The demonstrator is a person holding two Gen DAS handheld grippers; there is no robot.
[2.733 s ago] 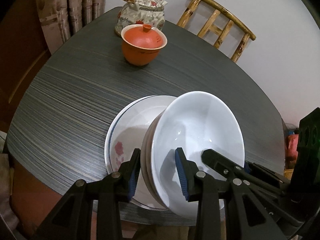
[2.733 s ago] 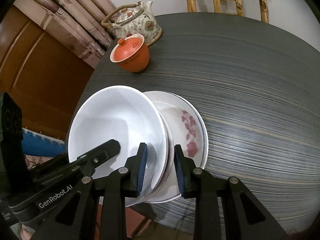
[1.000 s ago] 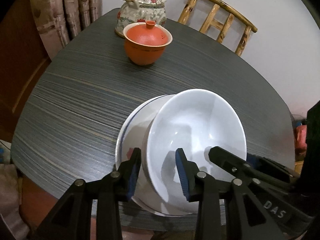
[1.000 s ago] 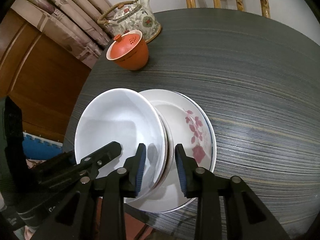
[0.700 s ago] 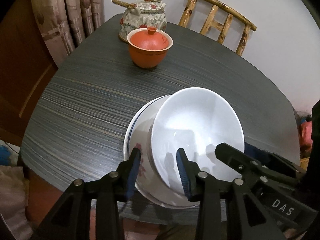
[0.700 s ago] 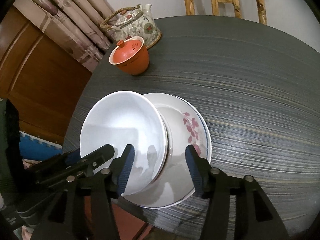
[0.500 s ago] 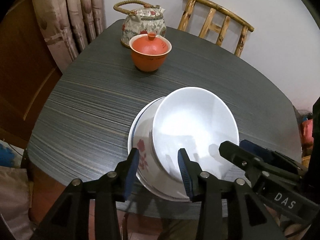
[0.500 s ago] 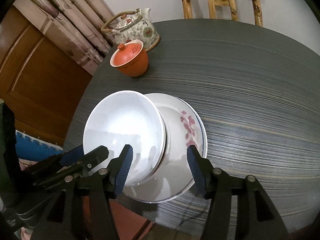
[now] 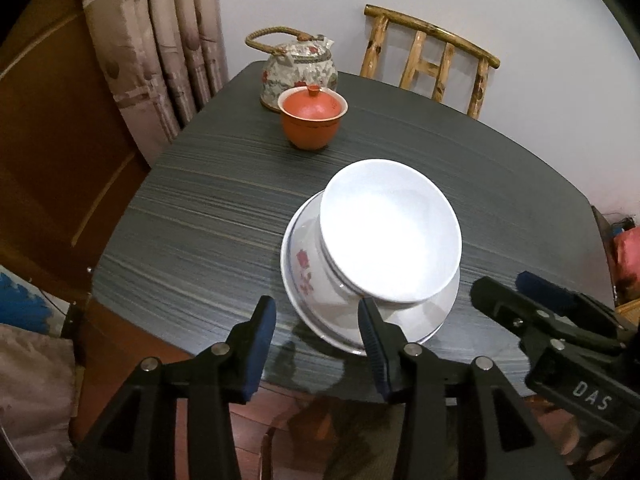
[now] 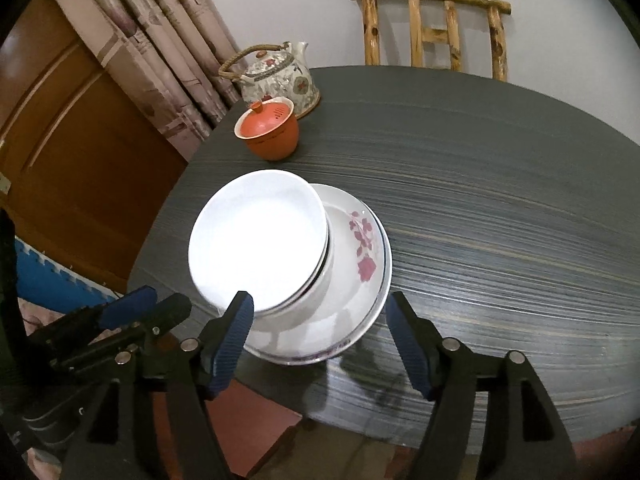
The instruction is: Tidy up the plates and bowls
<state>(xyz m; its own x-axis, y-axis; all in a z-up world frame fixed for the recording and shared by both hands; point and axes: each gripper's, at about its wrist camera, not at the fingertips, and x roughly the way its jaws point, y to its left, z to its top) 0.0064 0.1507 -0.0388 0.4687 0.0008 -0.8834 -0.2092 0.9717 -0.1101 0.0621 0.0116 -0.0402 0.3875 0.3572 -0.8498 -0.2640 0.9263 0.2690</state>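
Observation:
A plain white bowl [image 9: 390,232] [image 10: 258,240] sits nested in another white bowl, both resting tilted on a flowered plate with a blue rim [image 9: 304,276] [image 10: 364,248] near the front edge of the dark table. My left gripper [image 9: 316,344] is open and empty, hovering just in front of the stack. My right gripper [image 10: 320,340] is open and empty, also pulled back in front of the stack. Each gripper shows in the other's view, the right one [image 9: 536,300] and the left one [image 10: 132,312].
An orange lidded cup [image 9: 313,122] [image 10: 269,130] and a flowered teapot [image 9: 298,68] [image 10: 278,76] stand at the table's far left. A bamboo chair [image 9: 430,60] [image 10: 434,30] is behind the dark striped table [image 9: 200,216] [image 10: 500,208]. Curtains and a wooden door are on the left.
Both grippers have let go of the bowl and plate rims, opened wide and drawn back and up from the stack. The stack now rests on the table.

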